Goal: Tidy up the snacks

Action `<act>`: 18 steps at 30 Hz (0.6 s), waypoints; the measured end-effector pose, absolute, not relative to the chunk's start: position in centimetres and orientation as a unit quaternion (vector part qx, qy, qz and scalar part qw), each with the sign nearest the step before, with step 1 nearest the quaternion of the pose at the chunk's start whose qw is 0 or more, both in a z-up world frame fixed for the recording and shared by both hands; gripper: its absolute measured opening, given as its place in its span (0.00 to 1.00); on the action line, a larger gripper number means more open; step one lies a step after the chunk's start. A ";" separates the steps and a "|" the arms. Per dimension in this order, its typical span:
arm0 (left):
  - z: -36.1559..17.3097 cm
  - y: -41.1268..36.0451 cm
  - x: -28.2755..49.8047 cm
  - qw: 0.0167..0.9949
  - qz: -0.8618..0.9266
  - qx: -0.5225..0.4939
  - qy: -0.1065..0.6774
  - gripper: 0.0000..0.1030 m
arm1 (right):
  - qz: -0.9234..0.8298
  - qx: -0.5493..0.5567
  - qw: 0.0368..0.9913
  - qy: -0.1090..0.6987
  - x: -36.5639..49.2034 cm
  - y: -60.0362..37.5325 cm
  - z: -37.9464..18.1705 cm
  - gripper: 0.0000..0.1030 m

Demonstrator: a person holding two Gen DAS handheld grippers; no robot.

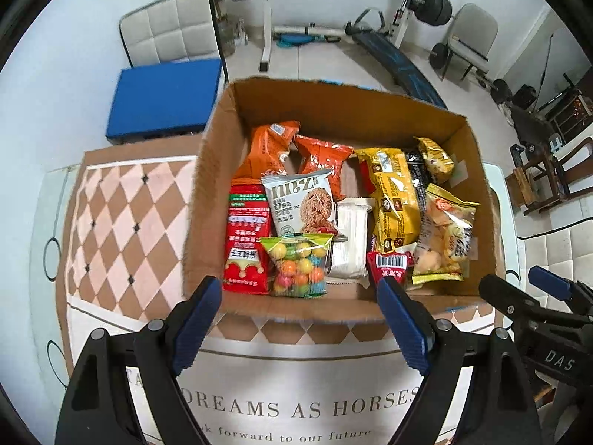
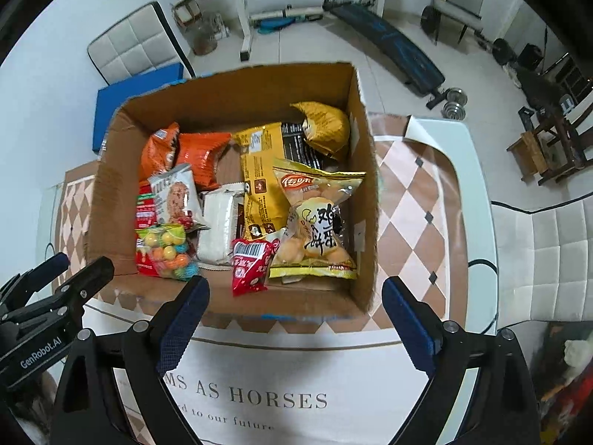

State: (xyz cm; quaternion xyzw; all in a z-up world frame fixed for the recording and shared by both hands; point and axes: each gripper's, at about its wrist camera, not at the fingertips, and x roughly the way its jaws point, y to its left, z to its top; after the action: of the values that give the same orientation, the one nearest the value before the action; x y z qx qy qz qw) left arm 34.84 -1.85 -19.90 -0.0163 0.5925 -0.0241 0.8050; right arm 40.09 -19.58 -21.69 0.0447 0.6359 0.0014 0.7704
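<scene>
An open cardboard box stands on the table and holds many snack packets. I see two orange bags, a white oat-cookie packet, a red pack, a clear bag of coloured gum balls, a white packet, a yellow bag and a yellow bag of puffs. A small red sachet leans at the near wall. My left gripper is open and empty just before the box's near wall. My right gripper is open and empty there too.
The table carries a checked cloth with printed words at the near edge. Chairs, a blue cushion and a weight bench stand beyond the table. The right gripper shows in the left wrist view.
</scene>
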 end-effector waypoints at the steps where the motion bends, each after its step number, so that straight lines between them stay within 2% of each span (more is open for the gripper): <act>1: -19.4 -1.8 34.1 0.810 -0.023 -0.014 0.586 0.83 | 0.002 0.043 0.774 0.632 39.5 -19.5 -21.2 0.94; 9: -15.4 -1.6 29.0 0.837 -0.024 -0.007 0.546 0.83 | 0.010 0.049 0.790 0.611 34.5 -19.2 -18.2 0.94; 18: -11.2 -1.5 23.4 0.851 -0.038 -0.014 0.524 0.83 | 0.012 0.046 0.821 0.568 27.7 -19.4 -12.1 0.94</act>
State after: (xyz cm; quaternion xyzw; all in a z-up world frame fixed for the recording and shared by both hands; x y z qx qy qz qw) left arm 23.42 -1.54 -11.15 -0.0135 0.5239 -0.0381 0.8508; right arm 27.72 -19.36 -12.14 0.0462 0.5683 0.0121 0.8214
